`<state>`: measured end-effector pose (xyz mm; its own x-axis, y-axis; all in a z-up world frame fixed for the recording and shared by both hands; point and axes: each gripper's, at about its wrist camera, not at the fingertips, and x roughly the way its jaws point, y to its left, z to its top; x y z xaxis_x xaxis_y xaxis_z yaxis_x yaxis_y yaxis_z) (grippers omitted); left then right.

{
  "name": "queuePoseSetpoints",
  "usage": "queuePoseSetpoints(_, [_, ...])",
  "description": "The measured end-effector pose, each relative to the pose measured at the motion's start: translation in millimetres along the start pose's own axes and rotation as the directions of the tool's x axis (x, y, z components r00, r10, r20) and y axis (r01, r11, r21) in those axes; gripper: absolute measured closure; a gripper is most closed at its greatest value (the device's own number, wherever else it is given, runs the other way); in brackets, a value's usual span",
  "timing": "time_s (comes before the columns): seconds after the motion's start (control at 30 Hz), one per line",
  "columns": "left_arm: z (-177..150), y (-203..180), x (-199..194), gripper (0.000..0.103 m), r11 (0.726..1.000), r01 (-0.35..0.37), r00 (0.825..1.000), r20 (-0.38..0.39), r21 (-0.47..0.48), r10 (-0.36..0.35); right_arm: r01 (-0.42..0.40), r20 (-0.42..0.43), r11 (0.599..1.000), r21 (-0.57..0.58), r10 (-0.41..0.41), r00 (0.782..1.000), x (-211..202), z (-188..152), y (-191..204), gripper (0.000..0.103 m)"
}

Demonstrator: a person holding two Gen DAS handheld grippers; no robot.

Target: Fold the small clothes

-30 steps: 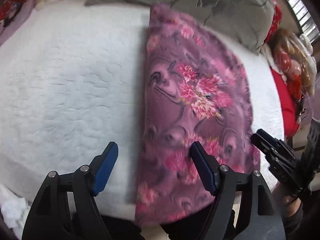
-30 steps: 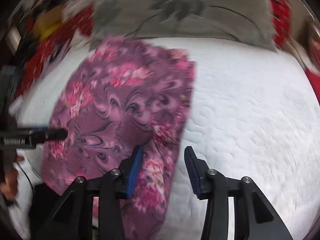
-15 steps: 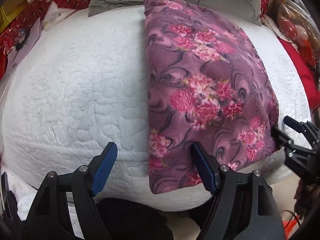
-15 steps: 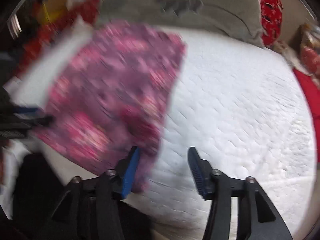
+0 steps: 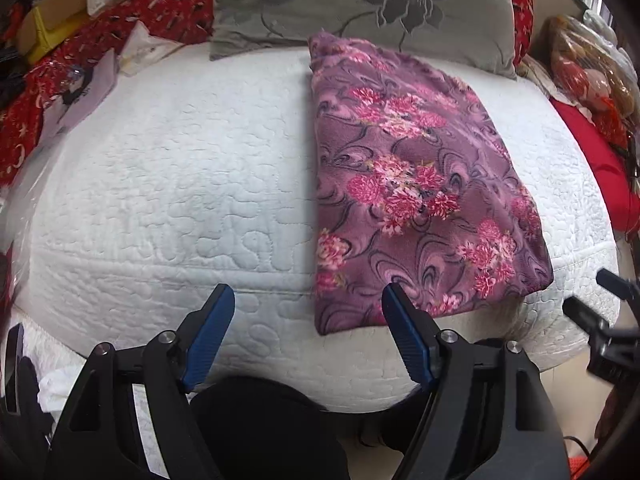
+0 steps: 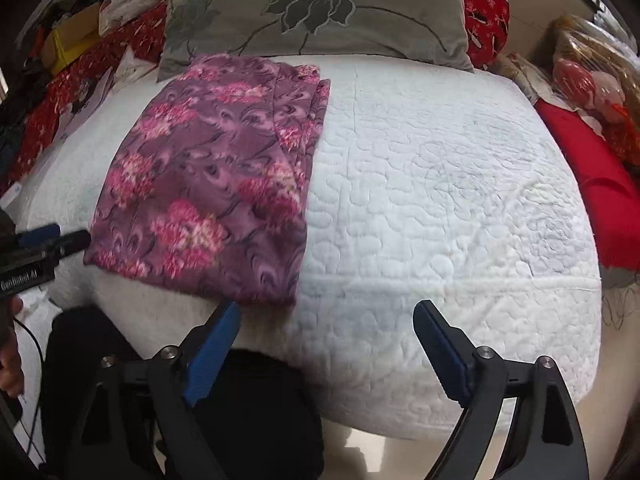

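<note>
While both of our tools hang empty at the near edge of the bed, the right tool point(image 6: 326, 342), its jaws just opened wide, sits just right of the folded purple floral garment point(image 6: 212, 196). The left tool point(image 5: 308, 336), also wide, has the garment point(image 5: 416, 192) ahead and to its right. The garment lies on the white quilted mattress point(image 5: 180, 184), long axis running away from us toward the grey pillow point(image 6: 320, 8); both near corners look equally reachable.

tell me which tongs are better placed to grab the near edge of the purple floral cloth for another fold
Left, narrowly: the left tongs stand open with one pad at the cloth's near edge. The right tongs, also open, mostly face bare white mattress.
</note>
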<state>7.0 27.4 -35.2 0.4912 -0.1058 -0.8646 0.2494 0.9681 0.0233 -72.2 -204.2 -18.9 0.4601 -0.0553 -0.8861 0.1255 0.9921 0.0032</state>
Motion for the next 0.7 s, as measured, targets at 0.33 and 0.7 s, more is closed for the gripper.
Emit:
queuePoseSetpoints(0.33, [-17, 9, -20, 0.027, 0.998, -0.061, 0.995, 0.082, -0.004, 0.061, 0.139, 0.160, 0.987, -0.080, -0.125, 0.979, -28, -14, 19, 0.010])
queuePoseSetpoints(0.7, [-27, 5, -34, 0.027, 0.999, -0.030, 0.992, 0.121, -0.019, 0.032, 0.110, 0.239, 0.994, -0.011, -0.104, 0.965, -44, -10, 13, 0.009])
